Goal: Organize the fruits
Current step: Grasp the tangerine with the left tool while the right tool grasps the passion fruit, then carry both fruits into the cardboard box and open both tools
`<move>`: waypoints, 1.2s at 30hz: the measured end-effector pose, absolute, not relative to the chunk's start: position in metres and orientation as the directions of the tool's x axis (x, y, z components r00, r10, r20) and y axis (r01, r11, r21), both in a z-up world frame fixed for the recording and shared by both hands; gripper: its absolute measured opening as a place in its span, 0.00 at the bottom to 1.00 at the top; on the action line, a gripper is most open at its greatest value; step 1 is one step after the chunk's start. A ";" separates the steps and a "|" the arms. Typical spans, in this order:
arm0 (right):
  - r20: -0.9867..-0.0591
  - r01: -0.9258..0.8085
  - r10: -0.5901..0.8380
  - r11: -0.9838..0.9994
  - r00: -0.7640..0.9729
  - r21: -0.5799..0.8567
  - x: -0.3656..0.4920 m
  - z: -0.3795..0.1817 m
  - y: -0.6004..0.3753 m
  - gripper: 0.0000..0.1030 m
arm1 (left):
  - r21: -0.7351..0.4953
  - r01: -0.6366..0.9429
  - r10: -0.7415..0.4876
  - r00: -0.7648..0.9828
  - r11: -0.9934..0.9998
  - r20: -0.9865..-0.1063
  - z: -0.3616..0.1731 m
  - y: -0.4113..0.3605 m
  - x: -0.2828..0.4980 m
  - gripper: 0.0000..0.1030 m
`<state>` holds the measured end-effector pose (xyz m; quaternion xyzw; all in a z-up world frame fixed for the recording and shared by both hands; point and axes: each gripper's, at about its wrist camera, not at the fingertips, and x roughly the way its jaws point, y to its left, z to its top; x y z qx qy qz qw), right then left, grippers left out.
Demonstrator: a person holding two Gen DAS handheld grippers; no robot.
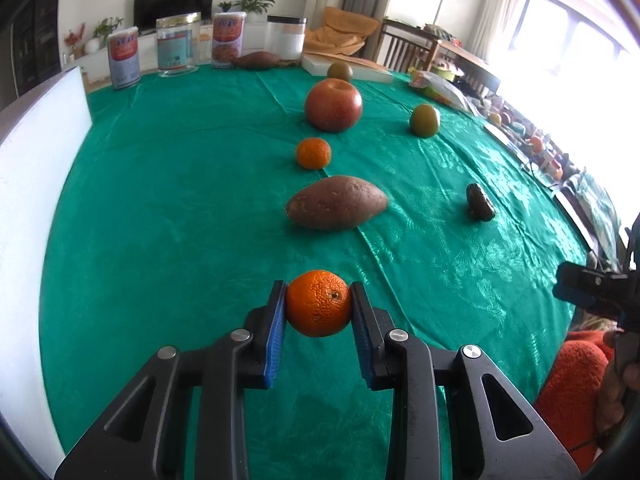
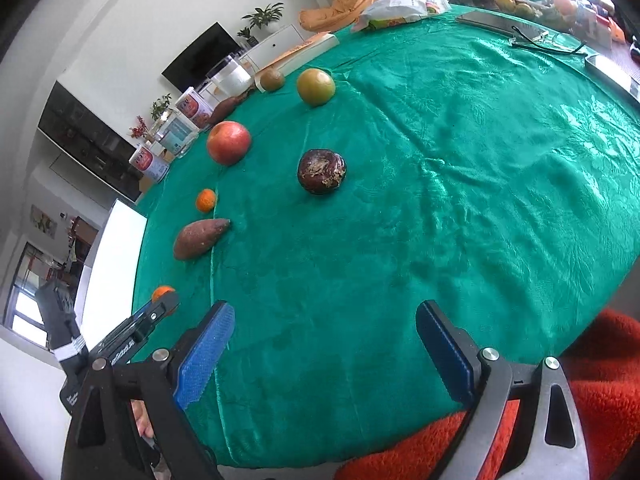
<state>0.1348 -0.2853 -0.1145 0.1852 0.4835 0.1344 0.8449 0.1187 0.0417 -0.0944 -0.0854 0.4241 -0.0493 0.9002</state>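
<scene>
Green tablecloth (image 1: 180, 200); left gripper (image 1: 319, 304) clamps orange (image 1: 319, 303).

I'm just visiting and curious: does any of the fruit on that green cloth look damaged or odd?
Yes. The dark, wrinkled fruit lying apart from the row looks shrivelled, with a rough pale patch on its skin. The sweet potato in the row is no fruit. The orange in the left hand-held gripper looks sound.

orange (image 2: 163, 293): mostly hidden by left gripper (image 2: 160, 312) | can labels (image 1: 124, 49): unreadable
</scene>
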 end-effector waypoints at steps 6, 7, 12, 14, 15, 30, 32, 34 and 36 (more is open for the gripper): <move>-0.815 -0.028 0.410 0.898 0.410 0.438 0.226 -0.124 -0.275 0.87 | -0.239 0.008 -0.188 0.644 0.971 -0.741 -0.084 0.045 0.100 0.30; -0.823 -0.024 0.405 0.901 0.397 0.432 0.236 -0.127 -0.272 0.84 | -0.241 0.010 -0.190 0.647 0.971 -0.739 -0.081 0.045 0.098 0.30; -0.874 -0.059 0.320 0.945 0.366 0.321 0.258 -0.132 -0.249 0.50 | -0.242 0.001 -0.184 0.652 0.970 -0.735 -0.073 0.050 0.093 0.30; -0.888 -0.062 0.307 0.950 0.343 0.305 0.257 -0.132 -0.246 0.40 | -0.240 -0.007 -0.177 0.655 0.971 -0.735 -0.070 0.054 0.091 0.30; -0.891 -0.064 0.314 0.948 0.328 0.310 0.255 -0.131 -0.246 0.40 | -0.243 -0.010 -0.176 0.656 0.970 -0.734 -0.068 0.056 0.089 0.30; -0.663 -0.623 0.749 0.531 0.027 0.575 0.112 -0.022 -0.010 0.40 | -0.355 -0.152 -0.110 0.779 0.922 -0.618 0.045 0.163 -0.007 0.30; -0.656 -0.682 0.754 0.457 -0.043 0.571 0.085 -0.020 0.033 0.40 | -0.309 -0.256 -0.004 0.764 0.916 -0.645 0.043 0.196 -0.023 0.30; -0.659 -0.727 0.746 0.401 -0.094 0.558 0.064 -0.023 0.068 0.40 | -0.259 -0.374 0.103 0.721 0.891 -0.685 0.033 0.231 -0.038 0.30; -0.676 -0.754 0.727 0.376 -0.122 0.539 0.048 -0.030 0.094 0.40 | -0.266 -0.469 0.155 0.683 0.842 -0.714 0.019 0.265 -0.053 0.30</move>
